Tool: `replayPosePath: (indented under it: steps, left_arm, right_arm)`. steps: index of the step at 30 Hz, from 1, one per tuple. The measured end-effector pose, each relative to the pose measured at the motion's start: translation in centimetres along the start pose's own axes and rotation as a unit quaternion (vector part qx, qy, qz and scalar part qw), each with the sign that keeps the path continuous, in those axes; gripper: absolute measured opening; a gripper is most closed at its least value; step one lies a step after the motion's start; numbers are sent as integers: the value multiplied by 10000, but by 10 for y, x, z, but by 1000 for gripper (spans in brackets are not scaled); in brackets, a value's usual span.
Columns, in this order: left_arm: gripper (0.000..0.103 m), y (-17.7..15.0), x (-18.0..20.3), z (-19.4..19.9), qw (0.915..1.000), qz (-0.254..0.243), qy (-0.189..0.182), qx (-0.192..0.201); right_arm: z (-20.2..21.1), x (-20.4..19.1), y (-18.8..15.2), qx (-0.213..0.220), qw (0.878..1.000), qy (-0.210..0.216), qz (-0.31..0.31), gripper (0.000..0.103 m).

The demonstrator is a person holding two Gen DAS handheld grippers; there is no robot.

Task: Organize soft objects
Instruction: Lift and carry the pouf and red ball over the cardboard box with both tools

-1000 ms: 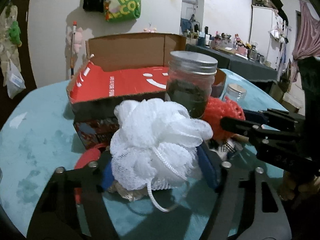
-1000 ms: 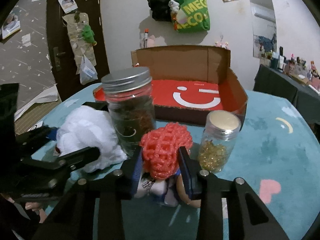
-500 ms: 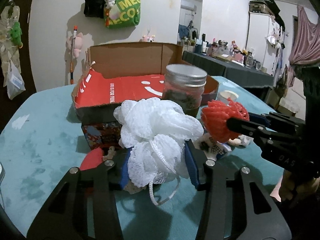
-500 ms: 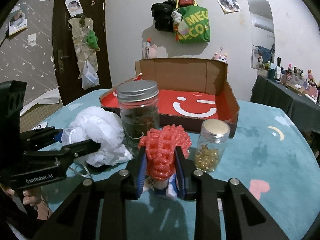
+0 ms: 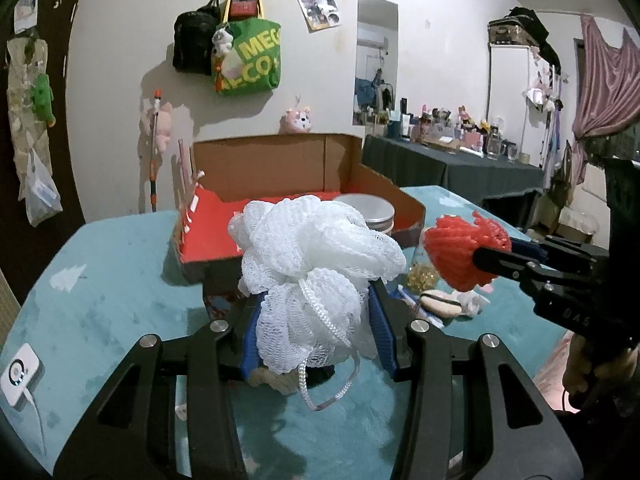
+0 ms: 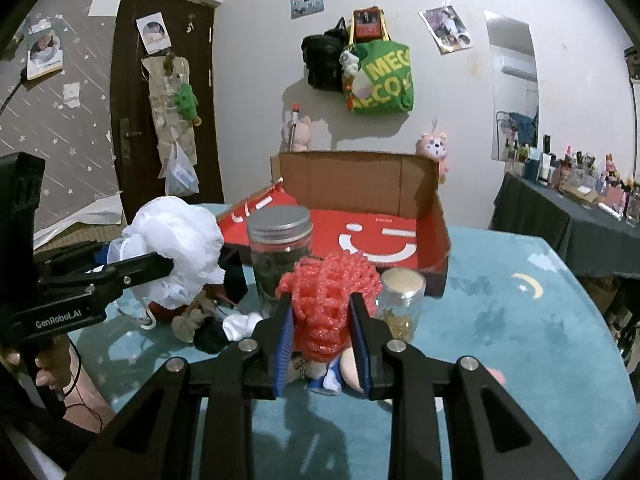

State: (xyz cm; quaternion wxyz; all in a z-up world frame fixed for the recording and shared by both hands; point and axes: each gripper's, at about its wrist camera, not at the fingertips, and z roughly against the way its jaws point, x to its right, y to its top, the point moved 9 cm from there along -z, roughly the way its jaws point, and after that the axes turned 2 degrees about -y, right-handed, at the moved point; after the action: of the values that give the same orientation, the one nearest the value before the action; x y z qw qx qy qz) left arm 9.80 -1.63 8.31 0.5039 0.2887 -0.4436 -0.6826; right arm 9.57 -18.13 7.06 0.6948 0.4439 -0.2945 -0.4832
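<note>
My left gripper [image 5: 316, 328] is shut on a white mesh bath pouf [image 5: 316, 260], held above the teal table with its cord loop dangling. From the right wrist view the same pouf [image 6: 176, 240] shows at the left in the left gripper [image 6: 160, 266]. My right gripper [image 6: 322, 332] is shut on a red foam net [image 6: 328, 292], lifted off the table; it shows at the right of the left wrist view as the red net [image 5: 460, 256]. Behind both stands an open cardboard box with a red inside [image 6: 384, 236].
Two glass jars stand before the box: a tall one with a metal lid [image 6: 280, 256] and a small one holding yellow beads [image 6: 400, 304]. Small soft items lie on the teal table [image 6: 520, 340] under the grippers. A white device [image 5: 18, 374] sits at the left edge.
Both grippers have risen with the pouf and the red net, lifting them off the table. The left jaws narrowed on the pouf early on. The box and jars now sit lower in view.
</note>
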Motion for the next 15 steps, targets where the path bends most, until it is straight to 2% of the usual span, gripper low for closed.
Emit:
replayPosePath:
  steps: [9,15]
  left_arm:
    - [43,31,-11,10,9992,-120,171,336]
    - [43,53,-16,0,9991,-233,64,358]
  right_arm:
    - [10,12,31,319,9995,-61,66,29]
    - [7,21,58,499,9987,-42,131,29]
